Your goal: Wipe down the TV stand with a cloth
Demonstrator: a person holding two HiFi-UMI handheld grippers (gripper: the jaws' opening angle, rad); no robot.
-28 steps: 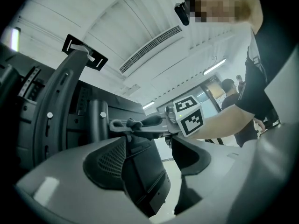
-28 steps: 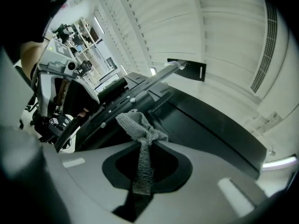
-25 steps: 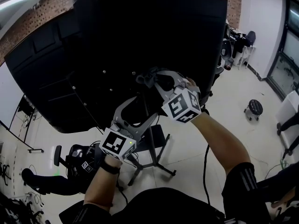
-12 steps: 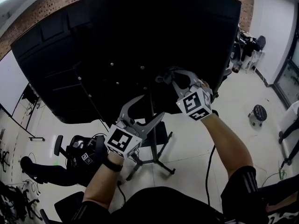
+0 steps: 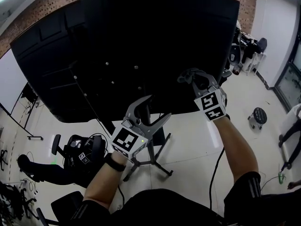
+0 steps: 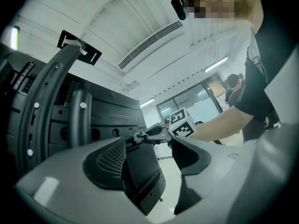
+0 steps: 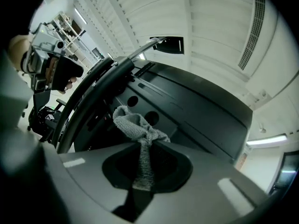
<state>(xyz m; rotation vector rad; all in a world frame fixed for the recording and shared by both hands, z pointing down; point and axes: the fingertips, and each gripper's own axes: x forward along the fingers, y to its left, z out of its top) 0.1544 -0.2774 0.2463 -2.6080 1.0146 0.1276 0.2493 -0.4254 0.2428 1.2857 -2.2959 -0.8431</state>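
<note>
**Spotter:** What's changed?

**Operator:** My right gripper (image 5: 196, 80) has slid to the right along the black back panel (image 5: 141, 41), carrying the cloth (image 5: 190, 74) toward the panel's lower right. My left gripper (image 5: 151, 111) has drifted a little right and lower.

**Spotter:** Grip states?

**Operator:** The right jaws are closed on a gathered fold of the cloth (image 7: 135, 124), with a loose bunch sticking out past the tips. The left jaws stand wide apart with nothing between them. They hang above the TV stand (image 5: 150, 160), whose legs are on the floor below.

**Spotter:** How will the cloth handle?

**Operator:** I judge it light, soft and limp, like a looped terry weave. It should fold over rather than push back, so the protruding bunch does the wiping. The pinch at its gathered middle looks sound. A corner hold would let it trail and snag on the panel's screws. I can't tell whether it touches the panel.
</note>
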